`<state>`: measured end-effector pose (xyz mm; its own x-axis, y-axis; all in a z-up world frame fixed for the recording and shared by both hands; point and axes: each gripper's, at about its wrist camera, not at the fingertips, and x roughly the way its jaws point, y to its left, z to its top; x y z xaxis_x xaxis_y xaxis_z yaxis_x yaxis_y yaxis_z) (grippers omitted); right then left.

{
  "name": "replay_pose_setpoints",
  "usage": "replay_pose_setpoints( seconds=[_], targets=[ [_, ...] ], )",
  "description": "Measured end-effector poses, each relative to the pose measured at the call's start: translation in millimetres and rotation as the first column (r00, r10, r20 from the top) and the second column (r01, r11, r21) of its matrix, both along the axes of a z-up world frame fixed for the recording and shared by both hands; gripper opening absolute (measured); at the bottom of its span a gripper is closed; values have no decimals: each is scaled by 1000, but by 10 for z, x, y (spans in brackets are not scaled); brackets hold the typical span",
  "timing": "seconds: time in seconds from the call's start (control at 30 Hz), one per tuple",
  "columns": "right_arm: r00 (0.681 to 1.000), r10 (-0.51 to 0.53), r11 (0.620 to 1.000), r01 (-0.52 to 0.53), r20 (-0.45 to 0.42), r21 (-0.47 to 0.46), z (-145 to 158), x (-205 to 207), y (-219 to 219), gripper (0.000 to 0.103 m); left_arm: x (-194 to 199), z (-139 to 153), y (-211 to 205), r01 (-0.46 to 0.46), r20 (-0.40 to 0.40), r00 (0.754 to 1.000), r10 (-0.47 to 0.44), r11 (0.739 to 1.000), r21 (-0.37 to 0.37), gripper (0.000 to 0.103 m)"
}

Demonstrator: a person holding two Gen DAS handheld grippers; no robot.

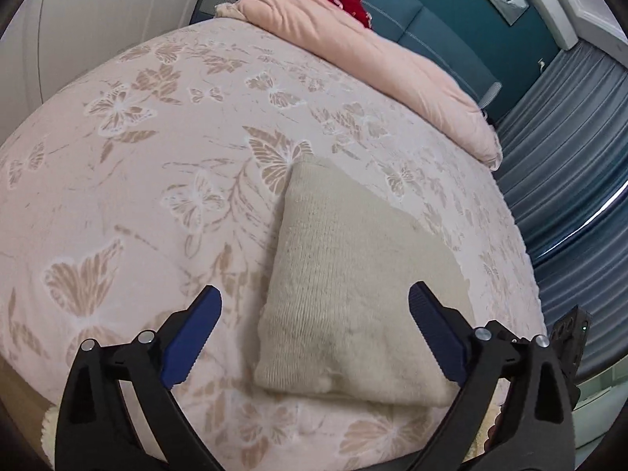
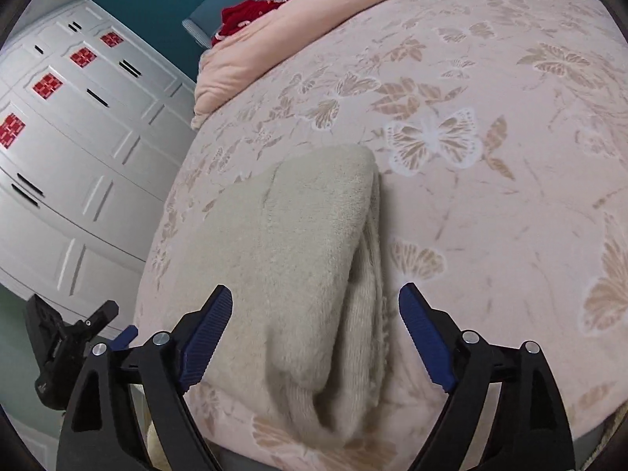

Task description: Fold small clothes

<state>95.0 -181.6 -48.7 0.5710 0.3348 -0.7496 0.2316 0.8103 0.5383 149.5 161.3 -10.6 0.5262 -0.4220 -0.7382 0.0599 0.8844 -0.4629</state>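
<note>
**Both claws spread wide above the folded knit on the bed**

I am looking down both wrist cameras at once. The left gripper [image 1: 315, 302] is standing with its jaws spread far apart; its blue pads [image 1: 196, 337] are pinching nothing. Between them, and beyond them, I am seeing the cream knit garment [image 1: 345, 274] lying folded on the pink butterfly bedspread [image 1: 137, 157]. From this view the garment is showing as a flat, roughly rectangular bundle, with one narrow end pointing away toward the pink quilt [image 1: 373, 59] rolled up at the head of the bed. I cannot tell whether the right-hand pad is brushing the garment's edge or hanging just above it.

The right gripper [image 2: 316, 298] is likewise standing wide, with nothing clamped. Its left-hand pad [image 2: 208, 337] is sitting over the garment's near corner, and its other pad is sitting over bare bedspread [image 2: 490, 216] just beside the garment's layered edge. In this view the knit garment [image 2: 294, 243] is showing stacked folds along its right side, the top layer fluffier than the ribbed layers beneath.

The garment is lying near the bed's edge closest to both cameras. At the lower left of the right wrist view, the left gripper [image 2: 114, 324] is partly showing, off the side of the bed, in front of the white cabinets [image 2: 78, 157]. A red item [image 2: 243, 15] is lying behind the quilt.
</note>
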Motion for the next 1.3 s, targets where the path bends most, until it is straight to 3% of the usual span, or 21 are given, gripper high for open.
replay_pose_setpoints(
  seconds=[0.13,0.17,0.2,0.23,0.27,0.3,0.37,0.43,0.5,0.57,0.63,0.73,0.8,0.83,0.9,0.93,1.0,1.1,1.17,1.23,1.3],
  targets=[
    [994,12,996,-2,-107,86,-417,352,52,85,368,-474,-176,22,-127,992,-23,1000,-12,94],
    [994,36,991,-23,-104,130,-464,404,87,80,403,-590,-193,20,-165,986,-24,999,-28,93],
    [992,75,990,-61,-105,129,-440,481,147,56,413,-682,-208,21,-195,980,-29,999,-41,87],
    [988,126,991,-120,-90,65,-302,562,241,42,404,-740,-219,27,-212,977,-38,998,-56,78],
    [982,185,982,-186,-42,-23,-78,622,355,40,380,-753,-216,34,-206,977,-52,995,-91,66],
    [969,246,966,-243,15,-88,170,649,467,38,341,-715,-199,16,-190,981,-33,996,-89,65],
    [933,338,932,-313,124,-183,610,679,601,38,274,-631,-179,4,-155,988,-15,997,-77,64],
    [914,372,912,-328,162,-246,677,739,621,42,217,-586,-180,-2,-127,992,-5,998,-56,64],
    [942,334,915,-321,14,-246,249,955,526,51,208,-610,-220,-14,-122,992,13,1000,-8,72],
    [957,243,944,-271,-158,-188,-189,1004,339,52,216,-657,-273,0,-130,992,2,1000,10,78],
    [984,160,984,-165,-85,-63,-201,805,121,64,204,-655,-317,0,-135,991,3,1000,18,84],
    [992,108,992,-104,-60,74,-282,623,-10,82,175,-643,-342,3,-115,993,3,999,45,91],
    [984,131,985,-116,-117,130,-461,636,44,78,213,-728,-330,8,-143,990,-9,1000,-4,91],
    [984,135,987,-123,-119,108,-478,633,93,64,263,-779,-331,7,-169,986,-16,999,-51,88],
    [987,139,985,-129,-81,112,-370,635,115,38,313,-798,-345,27,-195,979,-54,990,-136,62],
    [991,128,984,-121,-48,131,-249,618,93,34,330,-747,-357,27,-194,980,-50,992,-122,58],
    [989,141,982,-144,35,119,81,571,84,31,330,-552,-392,56,-153,986,-72,992,-109,48],
    [985,148,986,-154,83,67,328,370,27,32,283,-284,-406,112,-78,989,-122,986,-123,48],
    [989,150,985,-150,6,81,65,298,-39,37,264,-287,-470,150,-71,985,-157,984,-93,51],
    [980,123,991,-112,-158,79,-363,238,-111,46,272,-506,-614,179,-114,978,-174,983,36,54],
    [992,66,987,-50,-108,152,-351,70,-233,51,213,-656,-628,170,-129,979,-160,983,66,63]
  ],
)
